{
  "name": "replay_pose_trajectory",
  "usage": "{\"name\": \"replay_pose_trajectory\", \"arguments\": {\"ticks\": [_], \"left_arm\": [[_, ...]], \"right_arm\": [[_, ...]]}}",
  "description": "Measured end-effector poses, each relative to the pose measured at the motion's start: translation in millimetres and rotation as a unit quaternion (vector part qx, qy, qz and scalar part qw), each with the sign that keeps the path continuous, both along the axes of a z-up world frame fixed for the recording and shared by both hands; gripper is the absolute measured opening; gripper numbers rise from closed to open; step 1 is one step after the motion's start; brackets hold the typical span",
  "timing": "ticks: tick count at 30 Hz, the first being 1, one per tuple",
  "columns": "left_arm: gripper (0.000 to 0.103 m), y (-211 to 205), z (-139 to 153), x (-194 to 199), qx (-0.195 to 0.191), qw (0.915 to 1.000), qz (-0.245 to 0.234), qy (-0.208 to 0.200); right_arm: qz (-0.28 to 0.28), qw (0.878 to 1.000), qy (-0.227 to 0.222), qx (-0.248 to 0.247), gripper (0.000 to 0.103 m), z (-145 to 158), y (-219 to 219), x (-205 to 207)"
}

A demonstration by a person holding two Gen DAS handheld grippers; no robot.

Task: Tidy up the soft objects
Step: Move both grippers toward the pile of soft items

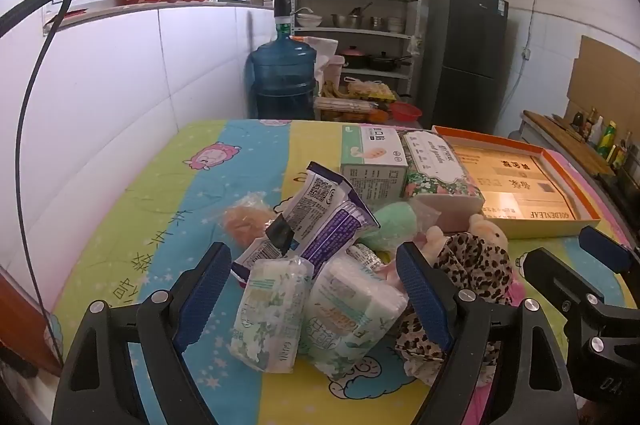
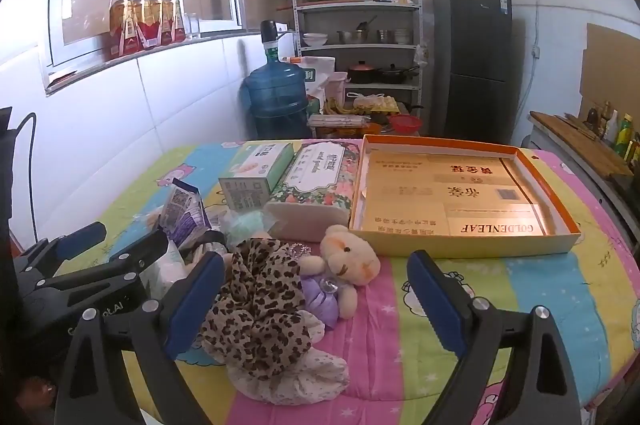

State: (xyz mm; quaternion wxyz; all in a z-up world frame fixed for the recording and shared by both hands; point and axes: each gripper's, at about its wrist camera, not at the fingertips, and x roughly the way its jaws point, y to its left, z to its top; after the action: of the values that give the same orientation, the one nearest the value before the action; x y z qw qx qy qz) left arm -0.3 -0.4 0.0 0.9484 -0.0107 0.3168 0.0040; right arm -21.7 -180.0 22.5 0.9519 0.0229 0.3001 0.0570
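A heap of soft things lies on the striped bedsheet (image 1: 160,193). In the left wrist view my left gripper (image 1: 316,285) is open around two tissue packs (image 1: 272,317), with purple packets (image 1: 332,221) and a green towel roll (image 1: 394,225) behind them. In the right wrist view my right gripper (image 2: 312,289) is open around a leopard-print cloth (image 2: 260,305) and a small teddy bear (image 2: 348,265). An open orange-rimmed box (image 2: 460,201) stands behind the bear. The right gripper also shows in the left wrist view (image 1: 592,265).
A green-white carton (image 1: 372,161) and a floral tissue pack (image 1: 436,173) stand behind the heap. A blue water jug (image 1: 284,81), metal shelves (image 1: 356,5) and a dark fridge (image 1: 464,57) stand beyond the table. A tiled wall runs along the left.
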Motion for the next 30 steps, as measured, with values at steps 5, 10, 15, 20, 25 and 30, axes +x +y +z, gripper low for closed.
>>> {"name": "replay_pose_trajectory", "arguments": {"ticks": [5, 10, 15, 20, 25, 30], "left_arm": [[0.086, 0.3, 0.7, -0.3, -0.002, 1.0000, 0.000, 0.000], [0.086, -1.4, 0.7, -1.8, 0.000, 1.0000, 0.000, -0.001], [0.086, 4.3, 0.6, 4.3, -0.001, 1.0000, 0.000, 0.000], [0.086, 1.9, 0.7, 2.1, 0.000, 1.0000, 0.000, 0.000], [0.086, 1.6, 0.2, 1.9, 0.000, 1.0000, 0.000, -0.001], [0.086, 1.8, 0.2, 3.1, 0.000, 1.0000, 0.000, -0.001]], "right_arm": [[0.000, 1.000, 0.000, 0.000, 0.093, 0.2, 0.2, 0.0], [0.002, 1.000, 0.000, 0.000, 0.093, 0.1, 0.8, 0.3], [0.007, 1.000, -0.002, 0.000, 0.093, 1.0, 2.2, -0.4], [0.011, 1.000, -0.001, 0.001, 0.093, 0.6, 3.0, 0.1], [0.018, 1.000, 0.000, 0.003, 0.093, 0.1, 4.2, 0.0], [0.020, 1.000, 0.000, 0.003, 0.093, -0.2, 4.2, -0.1]]}}
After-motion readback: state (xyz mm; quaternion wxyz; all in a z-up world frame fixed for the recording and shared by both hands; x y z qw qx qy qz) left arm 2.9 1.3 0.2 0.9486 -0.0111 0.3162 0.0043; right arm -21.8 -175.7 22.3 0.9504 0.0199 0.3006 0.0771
